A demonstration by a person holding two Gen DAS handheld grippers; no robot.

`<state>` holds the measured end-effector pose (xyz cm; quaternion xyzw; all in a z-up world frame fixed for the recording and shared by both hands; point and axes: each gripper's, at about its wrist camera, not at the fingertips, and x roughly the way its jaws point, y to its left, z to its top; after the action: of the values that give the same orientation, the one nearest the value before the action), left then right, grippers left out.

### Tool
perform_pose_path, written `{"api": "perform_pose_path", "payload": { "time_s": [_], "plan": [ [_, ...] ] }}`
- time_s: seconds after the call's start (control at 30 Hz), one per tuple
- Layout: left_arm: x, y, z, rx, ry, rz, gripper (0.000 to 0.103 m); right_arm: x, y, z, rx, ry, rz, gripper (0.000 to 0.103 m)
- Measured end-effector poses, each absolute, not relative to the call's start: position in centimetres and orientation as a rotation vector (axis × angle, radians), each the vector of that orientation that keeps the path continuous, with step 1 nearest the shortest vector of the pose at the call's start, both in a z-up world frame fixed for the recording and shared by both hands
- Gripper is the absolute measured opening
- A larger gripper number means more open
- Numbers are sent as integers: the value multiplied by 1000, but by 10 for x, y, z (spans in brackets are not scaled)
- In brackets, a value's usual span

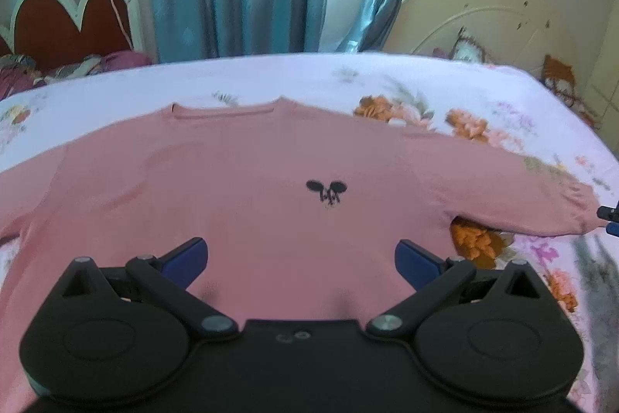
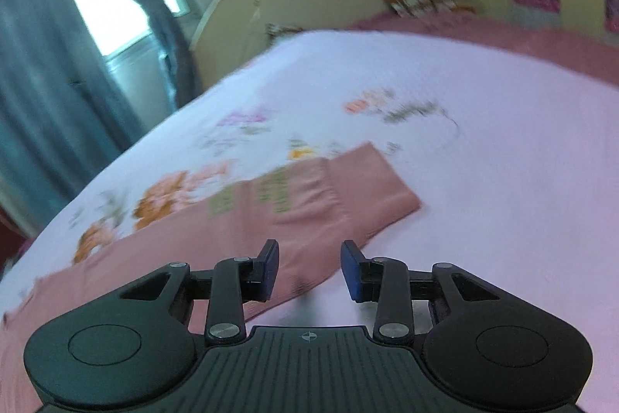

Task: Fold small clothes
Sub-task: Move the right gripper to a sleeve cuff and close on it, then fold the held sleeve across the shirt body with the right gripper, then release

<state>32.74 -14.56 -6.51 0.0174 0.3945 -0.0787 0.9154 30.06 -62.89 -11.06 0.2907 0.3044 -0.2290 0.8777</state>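
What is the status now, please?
Left tool open over pink sweater, holding nothing. Right tool part open above sleeve cuff, not gripping. Sweater flat on floral bedsheet. Nothing in the way.

The left gripper is matte black — two round hubs flank a flat centre plate, each with a raised disc. Angled link arms pivot on silver screws and end in blue pads. The right gripper shares that build, but its centre plate is ribbed, with a small crosshair mark near the front edge — its pads are blue as well.
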Motion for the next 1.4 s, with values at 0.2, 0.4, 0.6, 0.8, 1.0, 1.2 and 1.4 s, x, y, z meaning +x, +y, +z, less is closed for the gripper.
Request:
{"api": "perform_pose_path", "payload": {
  "time_s": [0.2,0.4,0.6,0.8,1.0,1.2,1.4],
  "plan": [
    [342,-159,-73,56,855,-123,103,305,-663,-143,713,640,-483,37],
    [351,-174,-73,83,861,-118,103,316,-671,-150,706,594,-453,21],
    [355,-178,-71,92,852,-118,103,329,-651,-104,460,468,-376,7],
    [358,-165,-80,77,905,-101,103,350,-681,-142,544,669,-459,7],
    [357,-132,-82,46,902,-83,103,354,-655,-124,527,621,-438,7],
    [365,-86,-91,7,914,-69,103,382,-589,-85,471,562,-295,7],
    [377,-37,-100,-48,902,-106,102,424,-469,-61,388,577,-100,7]
  ]
}}
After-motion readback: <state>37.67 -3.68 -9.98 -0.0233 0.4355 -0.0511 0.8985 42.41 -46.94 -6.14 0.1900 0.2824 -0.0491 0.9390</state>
